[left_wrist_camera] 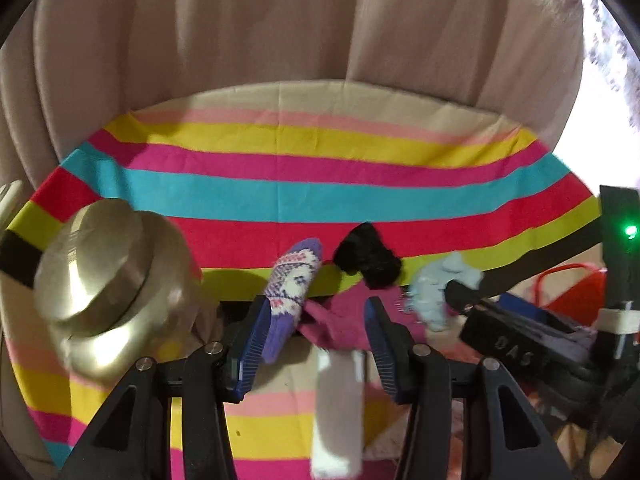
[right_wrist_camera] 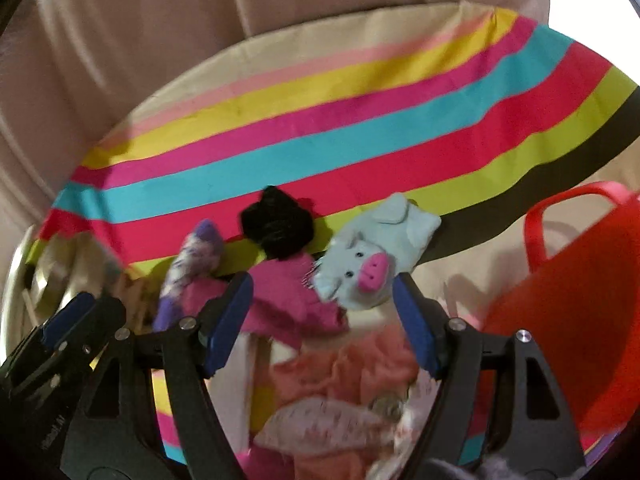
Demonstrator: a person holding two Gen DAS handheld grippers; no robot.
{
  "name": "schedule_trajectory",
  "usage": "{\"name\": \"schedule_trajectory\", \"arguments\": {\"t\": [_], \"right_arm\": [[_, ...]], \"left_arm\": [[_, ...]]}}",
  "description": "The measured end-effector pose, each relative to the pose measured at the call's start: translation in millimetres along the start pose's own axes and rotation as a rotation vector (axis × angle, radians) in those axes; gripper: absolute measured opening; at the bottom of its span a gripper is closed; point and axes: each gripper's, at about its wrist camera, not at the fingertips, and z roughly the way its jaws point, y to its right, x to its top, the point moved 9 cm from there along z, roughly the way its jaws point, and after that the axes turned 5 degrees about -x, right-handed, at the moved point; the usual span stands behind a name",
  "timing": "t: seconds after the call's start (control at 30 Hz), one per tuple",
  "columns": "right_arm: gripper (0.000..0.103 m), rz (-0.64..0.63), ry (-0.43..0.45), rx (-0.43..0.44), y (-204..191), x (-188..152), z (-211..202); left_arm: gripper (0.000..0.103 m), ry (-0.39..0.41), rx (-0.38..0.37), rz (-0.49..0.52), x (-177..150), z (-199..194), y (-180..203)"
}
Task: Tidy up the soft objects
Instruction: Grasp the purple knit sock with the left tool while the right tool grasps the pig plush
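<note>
Soft things lie bunched at the near edge of a striped tablecloth (left_wrist_camera: 320, 196). A purple patterned sock (left_wrist_camera: 292, 284) rests beside my left gripper's (left_wrist_camera: 316, 340) left pad, and a magenta cloth (left_wrist_camera: 344, 320) spreads between its blue pads without being pressed, so it is open. A black bundle (left_wrist_camera: 368, 256) sits just beyond. A light-blue pig plush (right_wrist_camera: 360, 264) with a pink snout lies ahead of my right gripper (right_wrist_camera: 324, 320), near its right finger. That gripper's jaws stand wide, holding nothing. The sock (right_wrist_camera: 192, 264), black bundle (right_wrist_camera: 278, 222) and magenta cloth (right_wrist_camera: 288, 300) also show here.
A shiny brass lidded pot (left_wrist_camera: 100, 276) stands at the left of the table. A red plastic basket (right_wrist_camera: 580, 320) sits at the right. Peach and patterned cloths (right_wrist_camera: 344, 376) are heaped below the table edge. Beige curtains (left_wrist_camera: 280, 20) hang behind.
</note>
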Motion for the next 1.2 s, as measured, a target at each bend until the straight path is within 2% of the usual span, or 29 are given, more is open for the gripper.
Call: {"name": "schedule_trajectory", "arguments": {"t": [0.07, 0.23, 0.33, 0.53, 0.6, 0.67, 0.73, 0.87, 0.9, 1.0, 1.1, 1.2], "right_arm": [[0.083, 0.015, -0.006, -0.033, 3, 3, 16], [0.085, 0.057, -0.037, -0.076, 11, 7, 45], [0.089, 0.055, -0.042, -0.105, 12, 9, 58], [0.09, 0.075, -0.076, -0.147, 23, 8, 78], [0.091, 0.079, -0.089, -0.155, 25, 6, 85], [0.095, 0.078, -0.092, -0.162, 26, 4, 90], [0.099, 0.069, -0.097, -0.173, 26, 3, 94], [0.099, 0.018, -0.077, -0.199, 22, 5, 97], [0.097, 0.017, -0.073, -0.196, 23, 5, 97], [0.075, 0.001, -0.047, -0.196, 26, 7, 90], [0.059, -0.005, -0.045, -0.153, 24, 7, 86], [0.053, 0.009, -0.038, -0.111, 25, 7, 79]], "left_arm": [[0.05, -0.035, 0.023, 0.007, 2, 21, -4], [0.05, -0.076, 0.079, 0.018, 0, 55, -12], [0.05, -0.099, 0.112, 0.04, -3, 70, -12], [0.05, -0.133, 0.188, 0.065, -9, 96, -17], [0.05, -0.147, 0.186, 0.067, -13, 101, -18], [0.047, -0.152, 0.192, 0.072, -14, 108, -19], [0.032, -0.154, 0.191, 0.062, -16, 111, -23], [0.024, -0.122, 0.177, 0.053, -14, 111, -24], [0.023, -0.11, 0.173, 0.054, -14, 109, -23], [0.022, -0.072, 0.144, 0.043, -12, 101, -18], [0.022, -0.031, 0.121, 0.041, -7, 91, -10], [0.021, 0.026, 0.095, 0.032, -1, 72, -6]]}}
